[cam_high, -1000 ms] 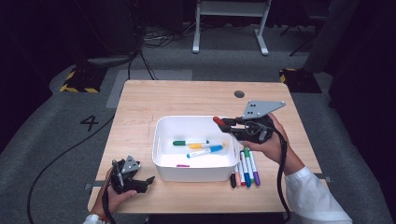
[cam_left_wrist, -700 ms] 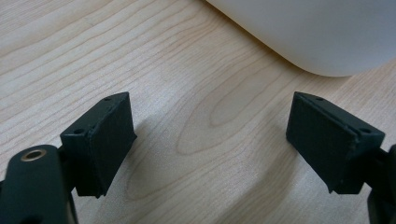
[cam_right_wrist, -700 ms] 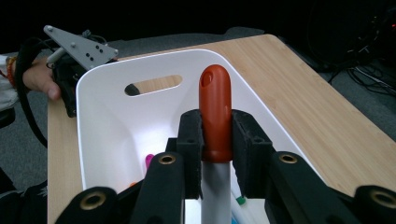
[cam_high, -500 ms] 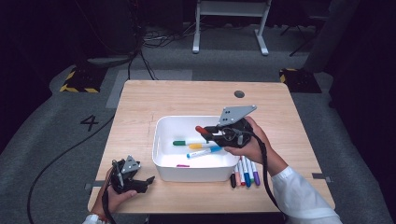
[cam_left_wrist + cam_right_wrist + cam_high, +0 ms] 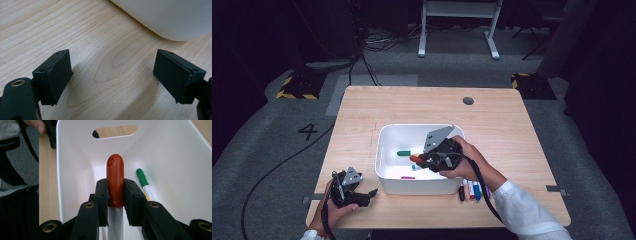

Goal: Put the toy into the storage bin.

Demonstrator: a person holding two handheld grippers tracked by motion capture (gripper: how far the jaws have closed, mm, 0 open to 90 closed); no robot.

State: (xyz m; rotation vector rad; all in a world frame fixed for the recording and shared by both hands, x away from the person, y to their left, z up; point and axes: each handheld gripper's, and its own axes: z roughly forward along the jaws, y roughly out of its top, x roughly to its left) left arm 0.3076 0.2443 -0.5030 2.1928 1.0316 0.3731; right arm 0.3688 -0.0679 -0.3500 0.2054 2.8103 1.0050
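Right tool [image 5: 115, 192] is pinching the red marker [image 5: 115, 177] by its cap, nose-down inside the white bin [image 5: 384, 150], evidently to drop it with the markers already there; left tool [image 5: 112, 75] rests spread and empty on the bench [image 5: 362, 115], clear of the work.

Looking down and forward from above onto the whole counter [image 5: 377, 110]. Riding low on the left gripper, close over wood, facing the white bin [image 5: 172, 17]. Riding on the right gripper, peering close into that same bin [image 5: 175, 162], shared by all three.
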